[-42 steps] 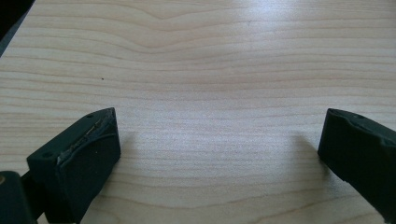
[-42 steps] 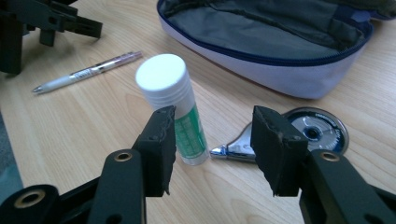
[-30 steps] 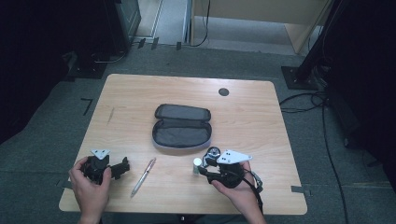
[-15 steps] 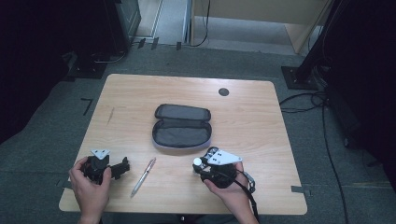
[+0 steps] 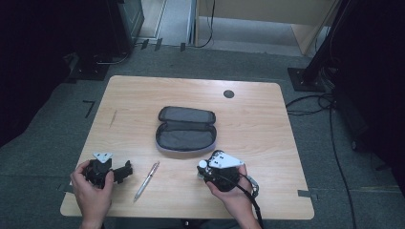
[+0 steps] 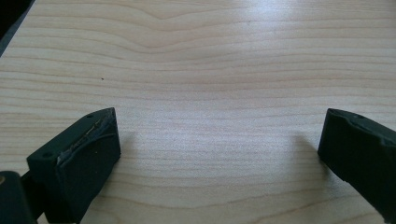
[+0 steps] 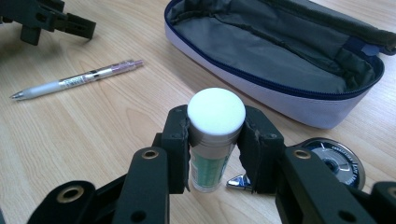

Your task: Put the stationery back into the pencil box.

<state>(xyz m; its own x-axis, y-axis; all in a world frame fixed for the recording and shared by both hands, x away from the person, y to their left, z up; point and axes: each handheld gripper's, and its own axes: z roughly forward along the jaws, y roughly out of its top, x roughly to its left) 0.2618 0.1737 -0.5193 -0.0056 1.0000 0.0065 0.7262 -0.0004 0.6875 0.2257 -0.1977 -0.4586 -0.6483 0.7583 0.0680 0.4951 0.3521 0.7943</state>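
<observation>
My right gripper is shut on a small upright tube with a white cap and a green label, held just above the table. In the high view the right gripper sits right in front of the open grey pencil case, and the tube's cap shows at its tip. A clear pen lies between the two hands. My left gripper rests at the front left, and its jaws stand wide apart over bare wood with nothing between them.
A round metal disc lies beside the right jaw, close to the pencil case. The pen points toward the left gripper. A black round grommet marks the far side of the wooden table.
The right hand has shifted slightly left and turned, with its grey plate swinging round, still holding the tube. The left hand and gripper have stayed put.
</observation>
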